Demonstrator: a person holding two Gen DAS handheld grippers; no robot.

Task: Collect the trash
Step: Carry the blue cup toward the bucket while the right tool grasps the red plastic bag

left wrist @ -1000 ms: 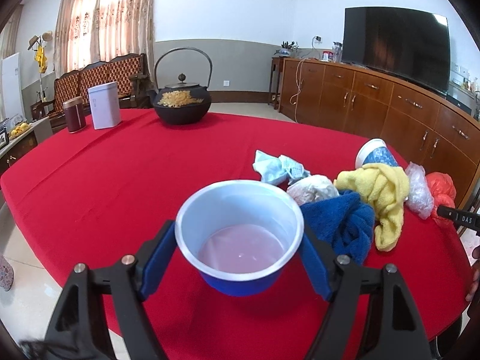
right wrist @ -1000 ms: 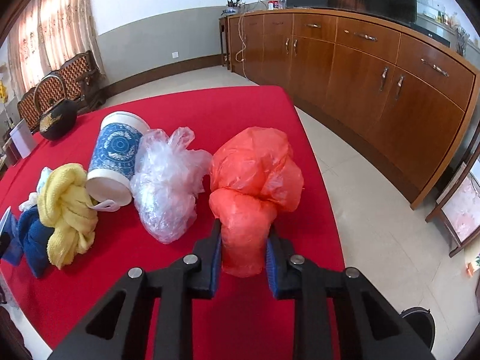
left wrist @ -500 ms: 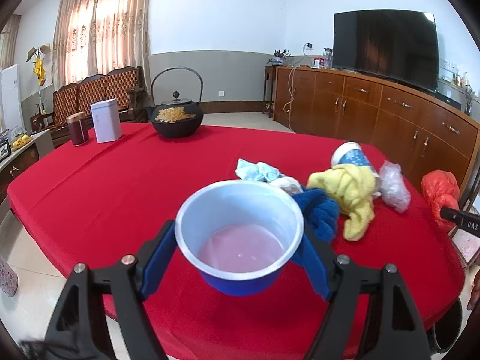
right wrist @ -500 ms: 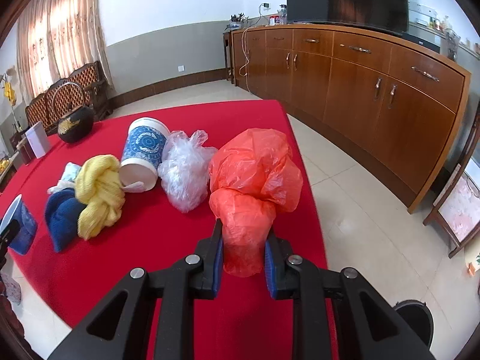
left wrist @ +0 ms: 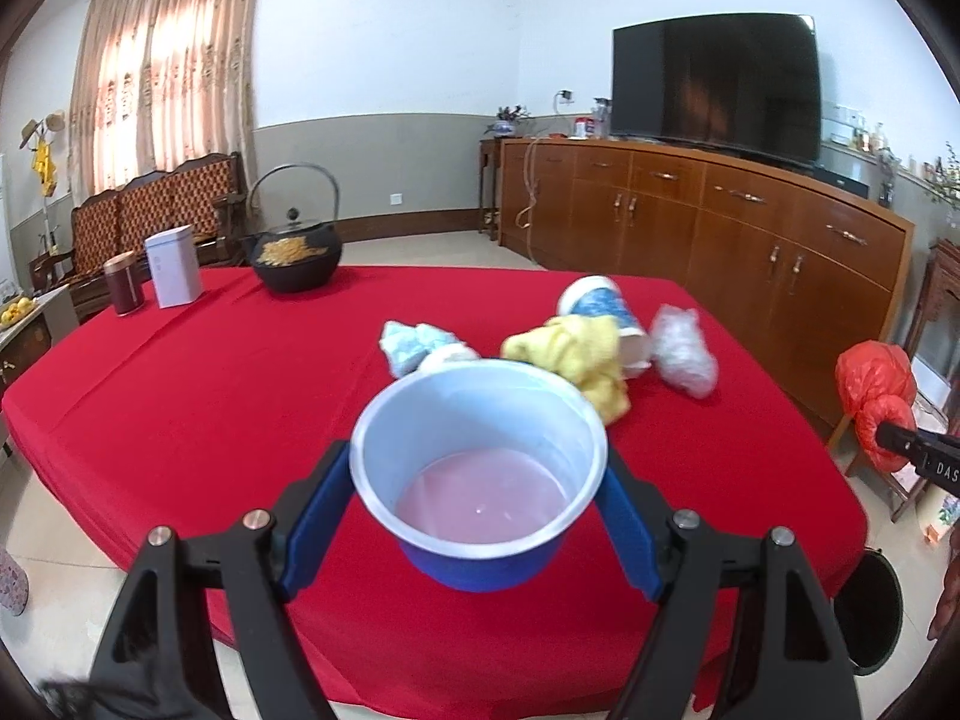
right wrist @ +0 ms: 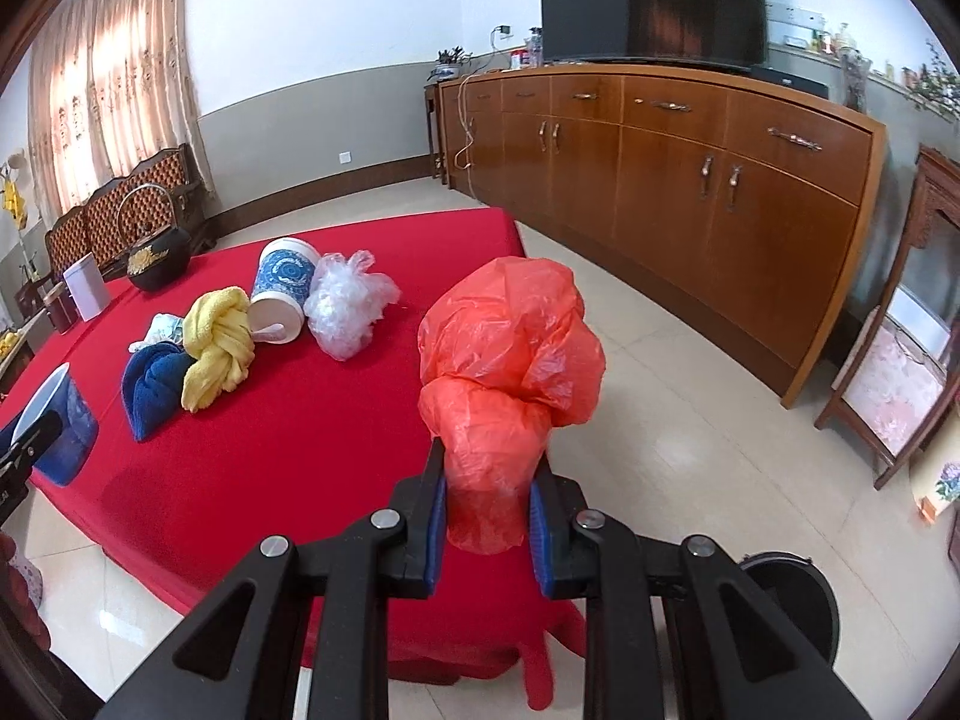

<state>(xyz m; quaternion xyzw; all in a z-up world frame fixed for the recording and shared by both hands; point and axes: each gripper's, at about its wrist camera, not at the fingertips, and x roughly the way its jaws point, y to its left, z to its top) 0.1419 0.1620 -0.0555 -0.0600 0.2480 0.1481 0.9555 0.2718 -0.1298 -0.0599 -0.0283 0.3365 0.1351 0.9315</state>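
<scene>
Both tools lifted off the red surface; left tool pinched the blue cup, right tool pinched the orange bag

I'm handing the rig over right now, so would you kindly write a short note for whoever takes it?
Left gripper: shut on the blue cup, held upright above the table's near edge.
Right gripper: shut on the orange bag, lifted beyond the table's corner.
On the table: paper cup on its side, clear bag, yellow cloth, blue cloth, light-blue wad.
Bin stands on the floor by the table.
Done: two items picked up. Left: bin them, then collect the rest.
</scene>
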